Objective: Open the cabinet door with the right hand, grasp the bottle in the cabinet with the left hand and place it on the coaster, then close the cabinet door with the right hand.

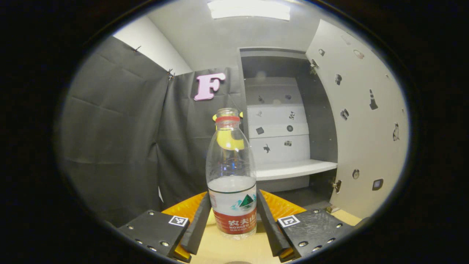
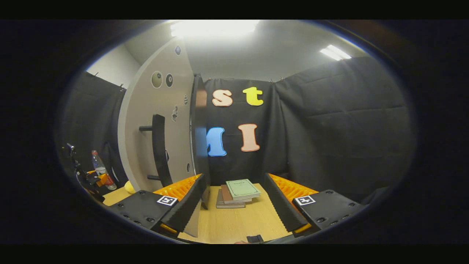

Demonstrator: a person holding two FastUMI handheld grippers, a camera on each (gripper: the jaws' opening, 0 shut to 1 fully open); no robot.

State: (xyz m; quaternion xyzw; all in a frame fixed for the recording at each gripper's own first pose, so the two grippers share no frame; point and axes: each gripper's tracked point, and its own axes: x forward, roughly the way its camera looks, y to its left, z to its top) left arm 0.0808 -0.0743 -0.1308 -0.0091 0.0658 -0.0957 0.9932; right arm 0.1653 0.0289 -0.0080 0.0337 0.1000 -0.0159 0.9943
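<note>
Progress stands past the midpoint, judging by how things lie. The cabinet door point(image 1: 361, 121) is swung wide, showing the cabinet point(image 1: 278, 121) with its pale shelf, so the opening step is done. The bottle point(image 1: 231, 176) is out of the cabinet, upright over the wooden table point(image 1: 234, 249), and the left gripper point(image 1: 233, 216) is clamped on its lower body, both fingers pressed against the label band. Whether the base rests on the coaster cannot be told, since no coaster is plain beneath it. In the right gripper view the bottle point(image 2: 99, 169) appears far off to the left, beside the door. The right gripper point(image 2: 234, 205) has its fingers well apart and grips nothing; the edge of the open door runs down just beside its left finger, and the dark door handle point(image 2: 160, 150) is near. A stack of books point(image 2: 236, 192) lies on the table ahead. What is left: settling and releasing the bottle, then shutting the door.

As for writing, the bottle's red band carries white Chinese characters with "NONGFU" readable beneath; the rest is cut off by the curve. The book covers are too small to read.
</note>
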